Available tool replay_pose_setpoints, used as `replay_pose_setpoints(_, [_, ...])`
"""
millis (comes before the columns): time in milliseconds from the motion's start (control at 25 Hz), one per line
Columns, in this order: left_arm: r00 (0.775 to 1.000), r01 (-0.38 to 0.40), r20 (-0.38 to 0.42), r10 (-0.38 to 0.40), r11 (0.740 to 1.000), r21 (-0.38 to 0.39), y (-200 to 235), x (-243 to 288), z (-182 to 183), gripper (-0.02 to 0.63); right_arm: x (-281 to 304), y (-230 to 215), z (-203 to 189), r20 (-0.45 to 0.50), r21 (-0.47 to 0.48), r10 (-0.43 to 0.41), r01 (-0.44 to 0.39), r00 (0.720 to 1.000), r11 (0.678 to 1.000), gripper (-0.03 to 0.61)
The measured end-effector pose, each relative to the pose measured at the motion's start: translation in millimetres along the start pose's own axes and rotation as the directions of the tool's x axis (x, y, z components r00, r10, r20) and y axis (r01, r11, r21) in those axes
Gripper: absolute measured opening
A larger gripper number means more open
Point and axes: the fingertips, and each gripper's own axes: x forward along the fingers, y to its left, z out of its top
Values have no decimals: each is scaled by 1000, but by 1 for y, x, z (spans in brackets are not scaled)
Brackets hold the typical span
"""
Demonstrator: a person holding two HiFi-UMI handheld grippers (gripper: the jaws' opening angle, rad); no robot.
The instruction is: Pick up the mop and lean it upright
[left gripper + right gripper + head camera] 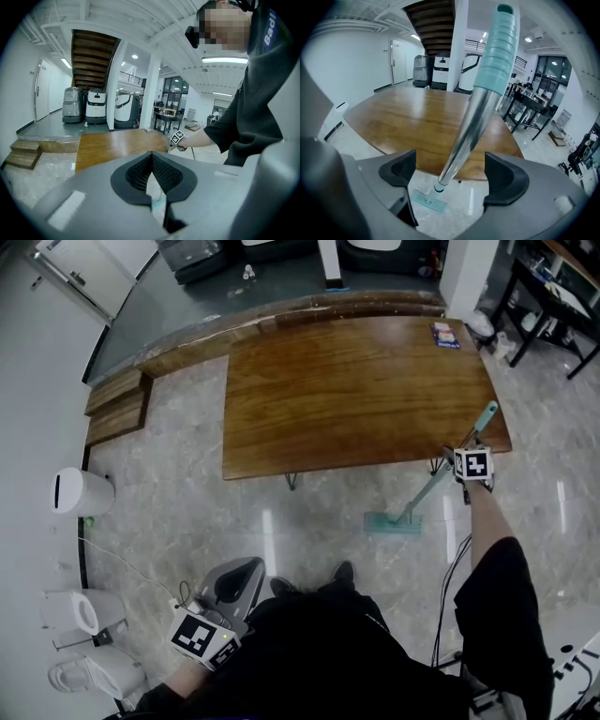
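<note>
The mop stands slanted, its silver handle resting against the right edge of the wooden table and its teal head flat on the floor. My right gripper is around the upper handle. In the right gripper view the handle runs between the two black pads with clear gaps on both sides, so the right gripper is open; the teal grip rises above it. My left gripper stays low near my body, far from the mop, its fingertips together and empty.
A small book lies at the table's far right corner. Wooden steps and a white bin are to the left, with white fixtures lower left. A black desk stands at the back right. A cable trails beside my right leg.
</note>
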Motion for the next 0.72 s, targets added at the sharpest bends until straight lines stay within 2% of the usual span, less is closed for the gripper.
replay_pose_setpoints(320, [1000,8,-7,-8,1000,-13,-4,1,2,15,-8,-6,-22,-13,79,-20,21,1000,997,466])
replay_pose_setpoints(520, [999,48,2,-48,999,-1,-6,2,1,15,-23,8,-59,-1,141,-41,41,999,989,465])
replay_pose_setpoints(720, [995,100,19,-100,995,7,-12,-3,0,15,-52,33,-78,34,163,-61,55,998,985,452])
